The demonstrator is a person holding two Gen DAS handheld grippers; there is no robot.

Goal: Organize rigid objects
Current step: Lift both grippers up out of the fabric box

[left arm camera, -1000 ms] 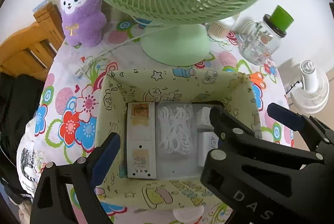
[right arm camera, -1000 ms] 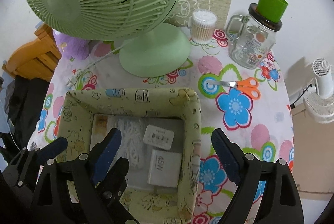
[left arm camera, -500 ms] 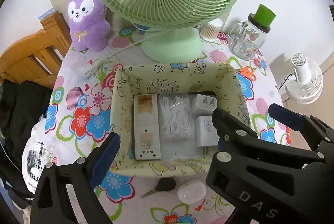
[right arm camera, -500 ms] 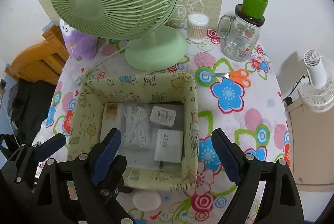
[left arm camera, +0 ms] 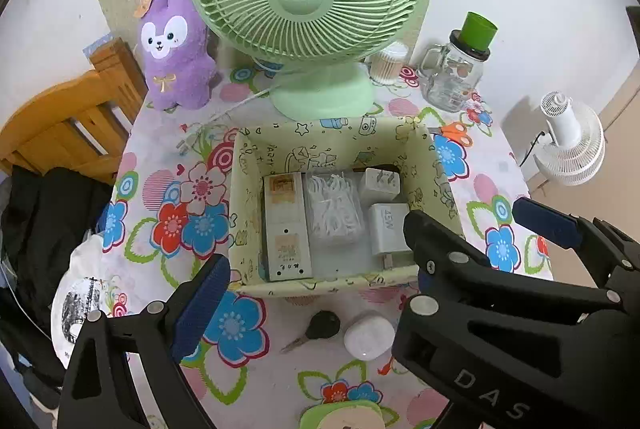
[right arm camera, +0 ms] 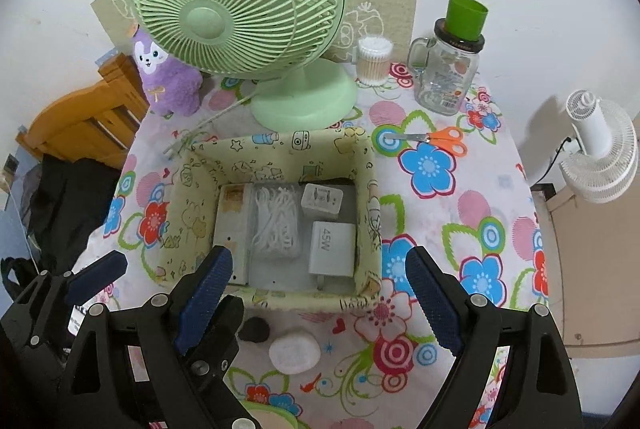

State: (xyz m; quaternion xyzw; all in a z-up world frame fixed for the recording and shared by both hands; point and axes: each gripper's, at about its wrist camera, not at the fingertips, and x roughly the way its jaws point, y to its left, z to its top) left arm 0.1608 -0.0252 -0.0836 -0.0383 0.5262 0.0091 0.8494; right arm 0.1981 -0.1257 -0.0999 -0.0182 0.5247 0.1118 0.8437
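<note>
Box (left arm camera: pixel 340 141) sits mid-frame w/ two chargers, a bag of white picks and a flat white unit already inside; key (left arm camera: pixel 320 327) and white round case (left arm camera: pixel 368 335) lie loose on the cloth just below its near wall. Left gripper (left arm camera: pixel 312 269) and right gripper (right arm camera: pixel 320 289) both gape wide, nothing between the jaws. Key's long axis runs lower-left to upper-right, close under both grippers; probably the next pick, either hand.
</note>
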